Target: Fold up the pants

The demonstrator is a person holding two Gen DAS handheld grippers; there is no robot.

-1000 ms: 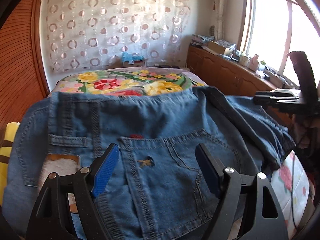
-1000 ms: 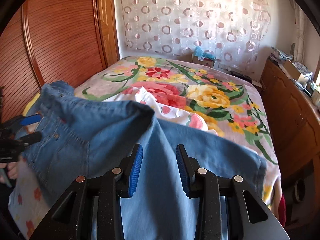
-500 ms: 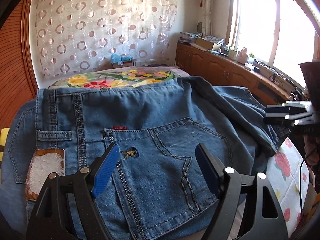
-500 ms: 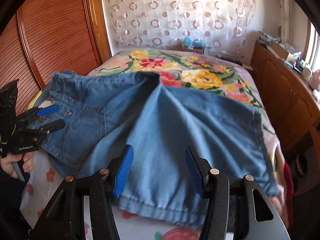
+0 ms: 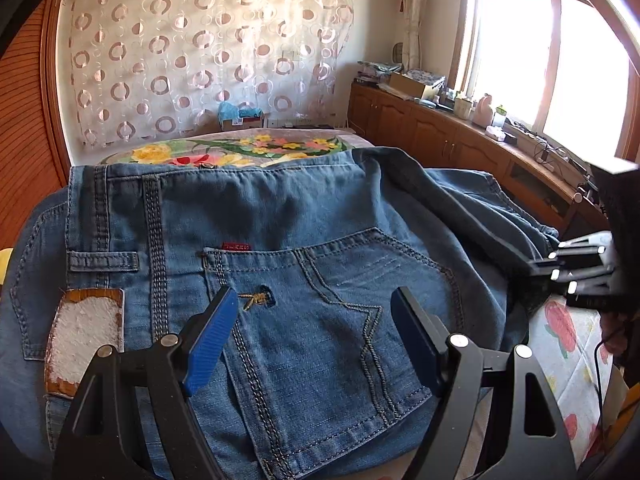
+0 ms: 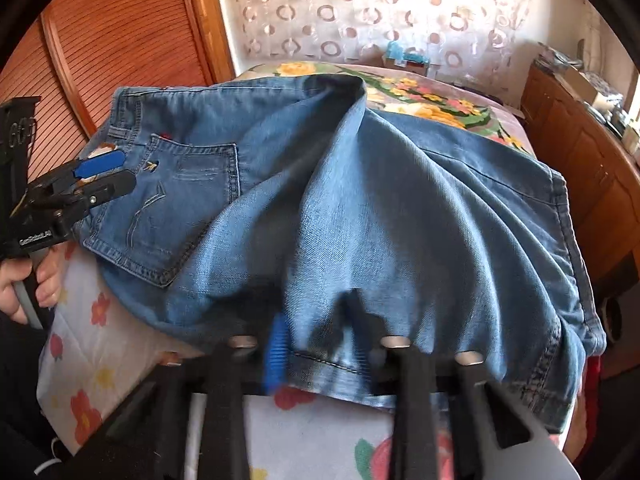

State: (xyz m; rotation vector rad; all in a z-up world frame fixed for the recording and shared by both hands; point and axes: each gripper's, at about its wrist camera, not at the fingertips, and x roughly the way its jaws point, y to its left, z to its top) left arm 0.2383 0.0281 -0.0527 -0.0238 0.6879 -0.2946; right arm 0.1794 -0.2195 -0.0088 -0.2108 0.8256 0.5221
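From the left wrist view, the pants lie on the flowered bedspread with the seat side up: the back pocket, with its small red tag just above, is the best landmark here. The left gripper hovers over that pocket with its blue-padded fingers spread wide and nothing between them. To the left of the pocket sits a leather waistband patch; beyond the pocket the waistband runs flat and straight, and to its right the legs trail off in loose ridges toward the right gripper, seen only side-on at the frame edge. From the right wrist view, the same pocket lies at the left with the left gripper beside it, while the leg cloth to the right of the pocket is heaped into a tall ridge and fans down to the hem at the near edge of the bed. The right gripper is at that hem, but it is badly smeared by motion, so I cannot tell whether it is pinching the denim or merely parted around it. As a judgement, the pants seem already doubled leg upon leg, yet the legs are rumpled; smoothing them and folding the length up toward the waistband appear to remain.
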